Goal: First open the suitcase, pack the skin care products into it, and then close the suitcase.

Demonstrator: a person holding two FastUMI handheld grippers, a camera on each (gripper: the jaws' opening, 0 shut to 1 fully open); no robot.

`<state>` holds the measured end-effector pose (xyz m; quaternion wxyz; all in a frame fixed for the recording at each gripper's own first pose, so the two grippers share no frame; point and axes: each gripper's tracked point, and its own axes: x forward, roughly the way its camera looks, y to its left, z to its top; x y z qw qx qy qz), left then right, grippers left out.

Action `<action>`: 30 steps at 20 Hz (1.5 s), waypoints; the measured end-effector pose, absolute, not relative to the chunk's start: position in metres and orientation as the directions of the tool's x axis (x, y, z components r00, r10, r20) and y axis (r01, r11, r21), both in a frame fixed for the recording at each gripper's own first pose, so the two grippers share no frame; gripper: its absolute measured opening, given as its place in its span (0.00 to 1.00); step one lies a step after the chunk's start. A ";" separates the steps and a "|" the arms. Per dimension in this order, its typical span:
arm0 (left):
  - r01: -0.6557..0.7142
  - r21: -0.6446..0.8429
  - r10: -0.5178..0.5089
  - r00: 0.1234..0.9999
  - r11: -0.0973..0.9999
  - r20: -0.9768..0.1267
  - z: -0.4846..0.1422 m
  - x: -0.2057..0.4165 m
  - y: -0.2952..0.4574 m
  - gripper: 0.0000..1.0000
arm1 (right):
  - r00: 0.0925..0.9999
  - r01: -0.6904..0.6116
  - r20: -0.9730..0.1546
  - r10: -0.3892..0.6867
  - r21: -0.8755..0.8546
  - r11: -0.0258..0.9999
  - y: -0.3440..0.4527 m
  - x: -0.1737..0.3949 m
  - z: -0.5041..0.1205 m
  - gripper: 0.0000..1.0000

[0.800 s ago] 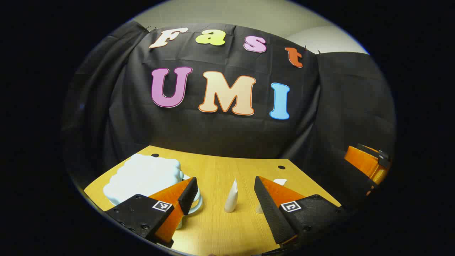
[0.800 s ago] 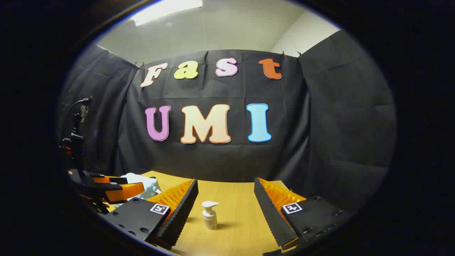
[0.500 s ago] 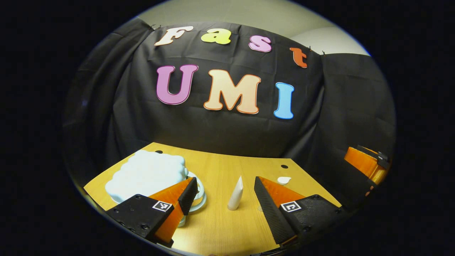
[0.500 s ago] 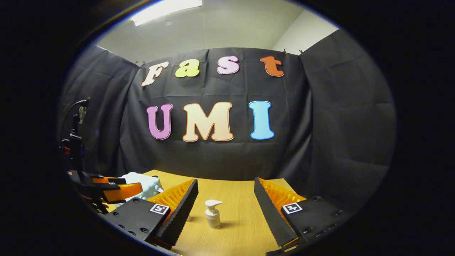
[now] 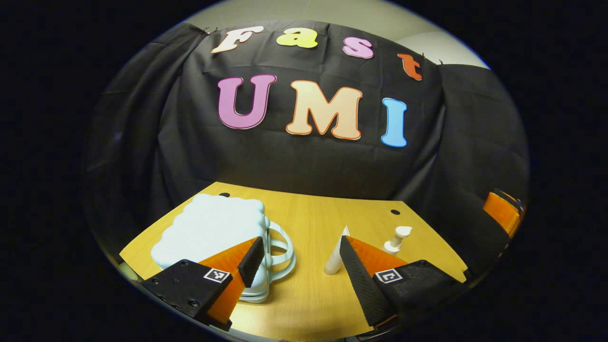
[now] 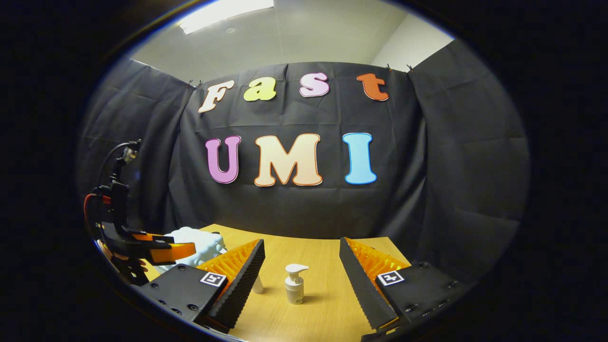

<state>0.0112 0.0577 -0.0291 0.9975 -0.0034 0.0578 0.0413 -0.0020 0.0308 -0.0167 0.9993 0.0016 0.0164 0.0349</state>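
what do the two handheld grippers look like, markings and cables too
Each gripper, left and right, has two wedge-shaped fingers with ribbed inner faces, on black blocks bearing square black-and-white tags. In the right gripper view, the left gripper carries an upright black mount with looping cables.

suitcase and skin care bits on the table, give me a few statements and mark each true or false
1. The suitcase is shut, lying flat on the table. True.
2. The left tool is clamped on the suitcase handle. False: its fingers stand apart with nothing between them, and the handle lies beyond its left finger.
3. The pump bottle stands upright on the table. True.
4. The white tube lies inside the suitcase. False: it stands on the table, to the right of the suitcase.
5. The right tool grips the pump bottle. False: it is open, and the bottle stands beyond its fingers.
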 end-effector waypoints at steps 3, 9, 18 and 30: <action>-0.088 -0.014 0.083 0.978 0.996 -0.189 -0.041 0.034 0.067 0.95 | 0.996 -0.071 -0.048 0.071 0.004 0.998 0.035 -0.003 -0.024 0.99; -0.075 -0.036 0.054 0.914 0.997 -0.403 -0.073 0.087 0.078 0.95 | 0.994 -0.071 -0.081 0.071 0.007 0.997 0.041 -0.004 -0.035 0.99; -0.072 -0.106 -0.015 0.757 0.992 -0.654 -0.120 0.138 0.075 0.95 | 0.993 -0.066 -0.093 0.068 0.018 0.998 0.046 -0.006 -0.042 0.99; -0.107 -0.006 0.048 0.487 0.994 -0.872 -0.170 0.163 0.087 0.84 | 0.991 -0.090 -0.101 0.089 0.003 0.996 0.055 -0.014 -0.043 0.99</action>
